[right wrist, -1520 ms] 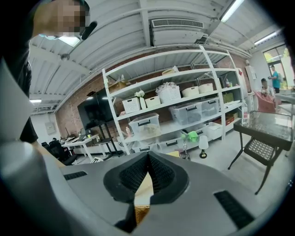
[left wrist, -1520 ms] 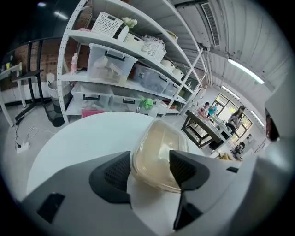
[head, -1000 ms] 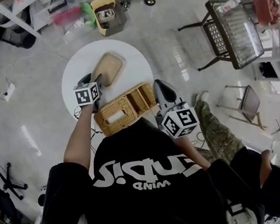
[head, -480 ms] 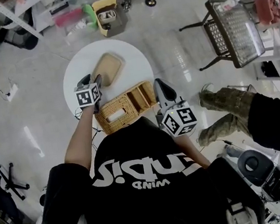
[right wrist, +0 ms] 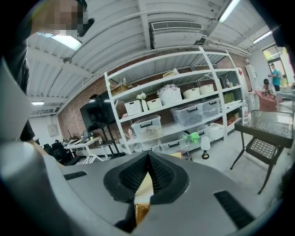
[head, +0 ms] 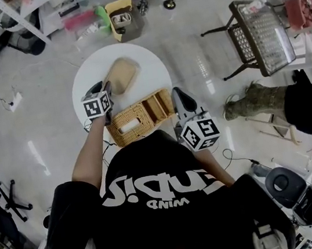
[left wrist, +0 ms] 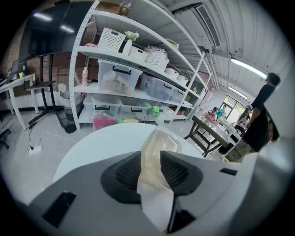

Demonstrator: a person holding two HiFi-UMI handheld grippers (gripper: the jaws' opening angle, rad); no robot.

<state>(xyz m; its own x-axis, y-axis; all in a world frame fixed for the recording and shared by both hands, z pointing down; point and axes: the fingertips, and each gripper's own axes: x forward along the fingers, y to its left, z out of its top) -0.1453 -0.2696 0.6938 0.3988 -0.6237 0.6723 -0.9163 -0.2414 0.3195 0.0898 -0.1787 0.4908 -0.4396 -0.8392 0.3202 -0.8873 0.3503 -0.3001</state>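
Pinching clear plastic lid [left wrist: 161,143] edge-on over table [head: 150,72], L tongs [left wrist: 151,161] may lose thin, slick rim w/ any twist. R tongs [right wrist: 148,168] squeeze wicker basket [head: 134,118] wall at table edge; pull could tip basket off.

Jaws tight on wicker basket [right wrist: 140,212]
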